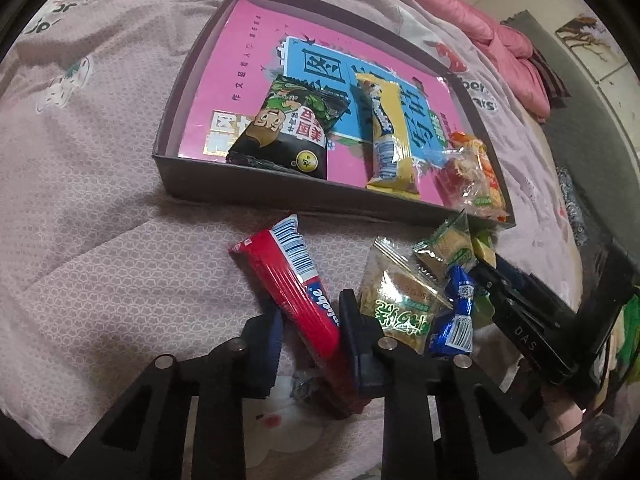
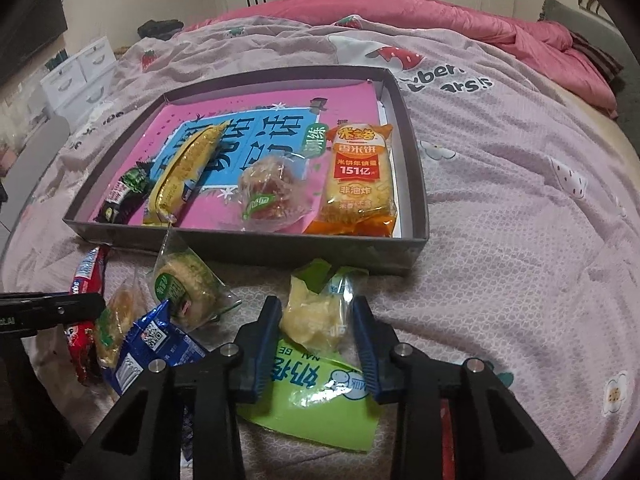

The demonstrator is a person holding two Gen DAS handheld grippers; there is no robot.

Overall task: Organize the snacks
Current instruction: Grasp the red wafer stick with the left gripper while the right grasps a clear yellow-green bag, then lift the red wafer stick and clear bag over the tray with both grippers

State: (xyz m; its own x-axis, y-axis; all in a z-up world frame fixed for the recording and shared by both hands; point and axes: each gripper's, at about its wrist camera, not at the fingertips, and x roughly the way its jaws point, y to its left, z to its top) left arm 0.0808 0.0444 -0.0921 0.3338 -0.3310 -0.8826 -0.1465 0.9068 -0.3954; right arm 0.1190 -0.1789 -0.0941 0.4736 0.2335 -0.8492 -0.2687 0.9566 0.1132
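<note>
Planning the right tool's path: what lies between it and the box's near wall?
Right wrist view: only the green-and-clear snack packet and bare bedspread before the box.

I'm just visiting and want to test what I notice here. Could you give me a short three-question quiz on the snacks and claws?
1. True or false: the red snack bar lies inside the grey box.
2. Which snack sits between the fingers of the right claw? A) green milk-snack packet B) orange rice cracker pack C) blue packet
3. How many snacks lie in the box?

Key: 1 false; 2 A; 3 four.
</note>
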